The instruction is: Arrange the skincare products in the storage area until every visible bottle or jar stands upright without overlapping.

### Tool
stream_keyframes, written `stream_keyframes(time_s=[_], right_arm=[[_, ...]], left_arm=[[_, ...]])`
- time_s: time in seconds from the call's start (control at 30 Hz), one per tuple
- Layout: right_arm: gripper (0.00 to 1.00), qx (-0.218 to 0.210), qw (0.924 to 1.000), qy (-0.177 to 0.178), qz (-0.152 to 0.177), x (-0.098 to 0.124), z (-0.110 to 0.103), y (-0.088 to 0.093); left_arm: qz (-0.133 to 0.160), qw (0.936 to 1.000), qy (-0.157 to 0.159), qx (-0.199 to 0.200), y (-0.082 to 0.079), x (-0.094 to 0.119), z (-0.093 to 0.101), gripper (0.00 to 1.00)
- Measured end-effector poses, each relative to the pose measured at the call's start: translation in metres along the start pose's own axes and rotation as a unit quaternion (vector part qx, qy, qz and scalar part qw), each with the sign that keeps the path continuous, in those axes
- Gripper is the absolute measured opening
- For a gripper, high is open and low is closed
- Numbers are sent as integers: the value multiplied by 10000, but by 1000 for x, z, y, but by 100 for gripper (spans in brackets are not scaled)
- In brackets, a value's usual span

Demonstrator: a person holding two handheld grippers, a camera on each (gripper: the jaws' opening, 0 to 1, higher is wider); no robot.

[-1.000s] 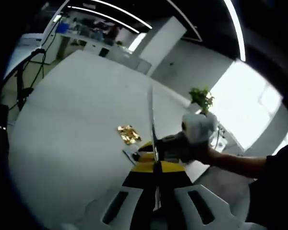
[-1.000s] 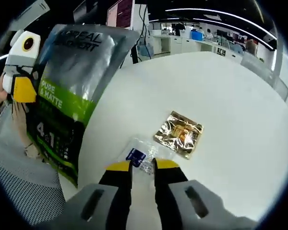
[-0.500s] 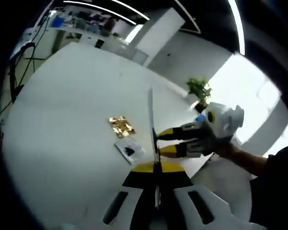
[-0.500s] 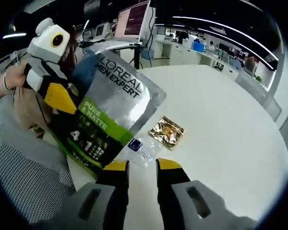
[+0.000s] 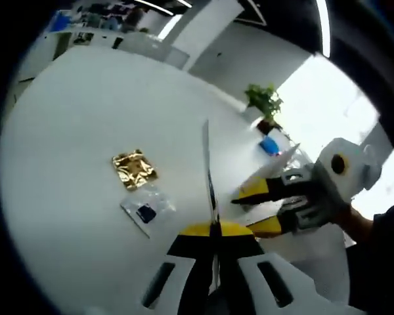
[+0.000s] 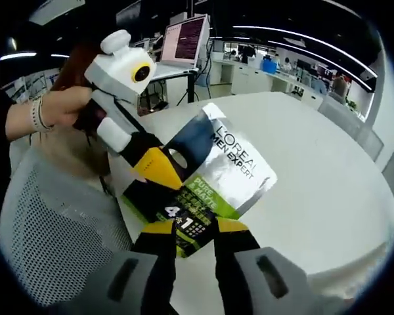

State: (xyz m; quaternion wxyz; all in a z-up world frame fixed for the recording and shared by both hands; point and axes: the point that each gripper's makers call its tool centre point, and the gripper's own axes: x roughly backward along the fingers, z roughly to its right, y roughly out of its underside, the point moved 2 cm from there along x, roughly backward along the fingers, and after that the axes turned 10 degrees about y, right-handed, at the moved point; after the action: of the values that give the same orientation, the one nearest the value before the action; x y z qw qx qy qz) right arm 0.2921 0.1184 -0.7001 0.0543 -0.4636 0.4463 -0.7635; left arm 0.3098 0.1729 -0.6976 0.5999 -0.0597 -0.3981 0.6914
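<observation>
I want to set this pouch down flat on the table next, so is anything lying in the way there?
Two small items lie on the white table: a gold foil packet and, beside it, a clear sachet. The left tool holds the silver pouch above the table's near edge, apart from both.

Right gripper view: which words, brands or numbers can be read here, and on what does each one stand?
"L'OREAL MEN EXPERT": silver upper part of the pouch gripped by the left gripper.
"4" and "1": large white figures on the pouch's dark lower part.
White lettering on the pouch's green band: too blurred to read.
Small blue label on the clear sachet in the left gripper view: too small to read.
</observation>
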Motion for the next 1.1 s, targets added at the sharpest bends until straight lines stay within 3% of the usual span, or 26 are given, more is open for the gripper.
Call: stream_keyframes(time_s=[0.53, 0.63, 0.77, 1.1], right_arm=[[23, -9, 9975, 587, -398, 15, 19, 38], [21, -59, 9974, 542, -471, 15, 17, 44], [21, 143, 9957, 638, -661, 13, 16, 54], [21, 174, 9946, 537, -870, 4, 13, 65]], left_arm=[[-258, 9992, 23, 299, 4, -51, 5, 0], [-276, 9988, 29, 402, 8, -59, 4, 0], [-510, 9983, -80, 268, 16, -67, 6, 0], [-904, 9956, -221, 48, 30, -78, 3, 0]])
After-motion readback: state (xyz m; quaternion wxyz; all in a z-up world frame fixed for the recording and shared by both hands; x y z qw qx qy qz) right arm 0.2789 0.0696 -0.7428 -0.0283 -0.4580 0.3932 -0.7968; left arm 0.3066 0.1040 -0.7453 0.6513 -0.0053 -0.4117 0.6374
